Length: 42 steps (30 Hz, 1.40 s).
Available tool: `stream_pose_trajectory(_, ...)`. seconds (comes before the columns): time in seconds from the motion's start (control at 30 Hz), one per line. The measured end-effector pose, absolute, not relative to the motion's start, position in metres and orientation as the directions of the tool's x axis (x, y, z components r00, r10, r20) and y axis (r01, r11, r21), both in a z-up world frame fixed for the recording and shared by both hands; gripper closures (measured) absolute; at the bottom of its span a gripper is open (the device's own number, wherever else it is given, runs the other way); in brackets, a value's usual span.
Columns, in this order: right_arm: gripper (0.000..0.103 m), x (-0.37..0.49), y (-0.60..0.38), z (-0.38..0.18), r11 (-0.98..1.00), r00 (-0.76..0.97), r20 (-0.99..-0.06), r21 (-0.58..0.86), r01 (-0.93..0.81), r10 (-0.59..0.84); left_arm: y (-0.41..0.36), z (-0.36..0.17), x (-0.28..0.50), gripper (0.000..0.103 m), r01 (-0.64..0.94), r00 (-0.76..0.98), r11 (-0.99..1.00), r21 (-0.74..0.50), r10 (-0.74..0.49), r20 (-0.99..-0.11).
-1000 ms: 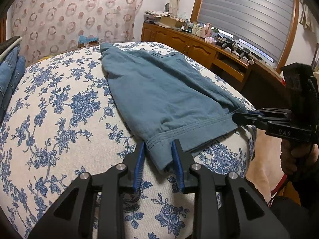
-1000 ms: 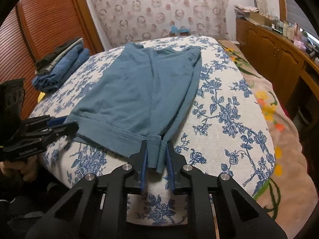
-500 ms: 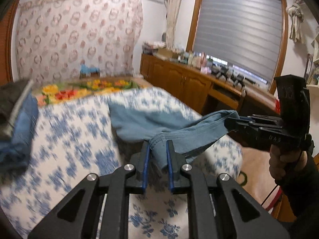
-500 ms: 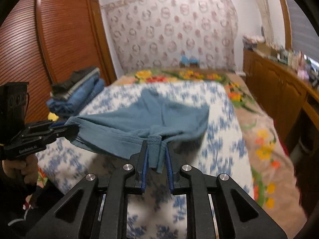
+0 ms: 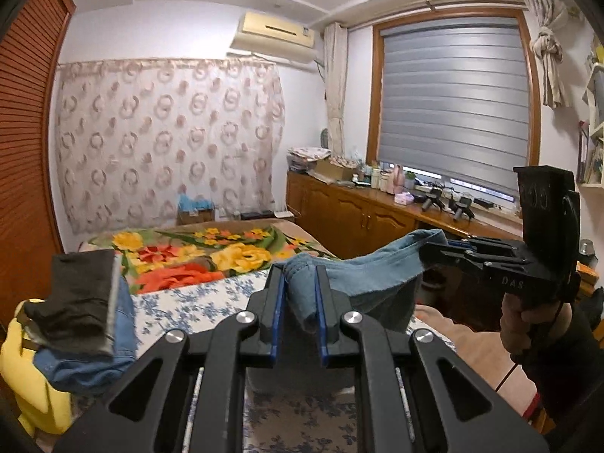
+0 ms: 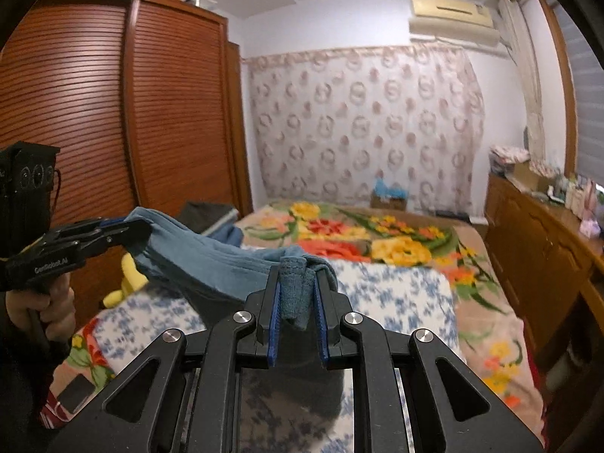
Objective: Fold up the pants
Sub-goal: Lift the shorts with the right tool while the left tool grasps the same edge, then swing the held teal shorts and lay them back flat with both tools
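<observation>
A bedroom with a patterned curtain and a bed in blue-flowered cover lay behind. The blue pants hung in the air above the bed, stretched between both tools. The left gripper had its fingers clamped on one bunched edge; the right gripper pinched the other. A stack of folded clothes sat at the bed's left side beside a yellow item. A wooden cabinet carried assorted clutter under the window blind.
</observation>
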State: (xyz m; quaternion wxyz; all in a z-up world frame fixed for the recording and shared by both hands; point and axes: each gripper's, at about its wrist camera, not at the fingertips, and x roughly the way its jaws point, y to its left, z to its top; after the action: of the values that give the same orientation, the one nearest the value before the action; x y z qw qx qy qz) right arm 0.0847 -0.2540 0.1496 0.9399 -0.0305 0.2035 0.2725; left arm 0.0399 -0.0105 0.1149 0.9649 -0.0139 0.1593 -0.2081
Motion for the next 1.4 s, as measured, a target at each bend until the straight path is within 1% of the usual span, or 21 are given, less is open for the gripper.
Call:
stream_pose_trajectory(0.07,0.09,0.088,-0.248,0.15,0.844,0.764,-0.399,0.048,-0.535,0.507,-0.002,0.109,0.045,0.091,0.383,0.865,0.918,-0.1,-0.394,-0.311)
stream_pose_trajectory(0.17,0.09,0.097,-0.237,0.139,0.833,0.742,-0.426,0.054,-0.55,0.517,0.005,0.09,0.056,0.091,0.365,0.857,0.924,-0.111,-0.381,-0.347)
stream_pose_trajectory(0.4,0.09,0.137,-0.222,0.072,0.82,0.656,-0.546,0.109,-0.561,0.521,0.011,0.025,0.097,0.091,0.329,0.807,0.93,-0.166,-0.367,-0.462)
stream_pose_trajectory(0.5,0.09,0.154,-0.218,0.046,0.819,0.619,-0.592,0.129,-0.559,0.516,0.009,0.005,0.114,0.091,0.317,0.784,0.931,-0.183,-0.365,-0.502)
stream_pose_trajectory(0.63,0.09,0.174,-0.214,0.029,0.819,0.589,-0.629,0.14,-0.556,0.507,0.009,-0.004,0.141,0.091,0.302,0.77,0.935,-0.189,-0.356,-0.529)
stream_pose_trajectory(0.77,0.09,0.211,-0.205,0.038,0.818,0.591,-0.643,0.097,-0.567,0.487,0.007,0.011,0.176,0.091,0.289,0.786,0.944,-0.163,-0.33,-0.522)
stream_pose_trajectory(0.87,0.09,0.242,-0.196,0.058,0.82,0.618,-0.629,0.055,-0.569,0.471,0.012,0.037,0.201,0.091,0.282,0.813,0.951,-0.127,-0.307,-0.494)
stream_pose_trajectory(0.93,0.09,0.262,-0.19,0.078,0.827,0.651,-0.603,0.024,-0.562,0.46,0.011,0.061,0.217,0.091,0.278,0.84,0.956,-0.097,-0.291,-0.458)
stream_pose_trajectory(1.07,0.09,0.295,-0.187,0.125,0.844,0.722,-0.522,-0.009,-0.537,0.454,0.011,0.107,0.236,0.091,0.246,0.895,0.968,-0.042,-0.244,-0.375)
stream_pose_trajectory(1.2,0.09,0.302,-0.191,0.162,0.853,0.776,-0.438,-0.037,-0.52,0.454,0.016,0.135,0.236,0.091,0.241,0.917,0.97,-0.028,-0.237,-0.32)
stream_pose_trajectory(1.3,0.09,0.298,-0.192,0.168,0.85,0.779,-0.425,-0.041,-0.524,0.46,0.017,0.126,0.227,0.091,0.246,0.913,0.969,0.001,-0.231,-0.336)
stream_pose_trajectory(1.4,0.09,0.29,-0.193,0.147,0.845,0.758,-0.462,-0.036,-0.534,0.46,0.016,0.094,0.216,0.091,0.248,0.889,0.969,0.013,-0.222,-0.401)
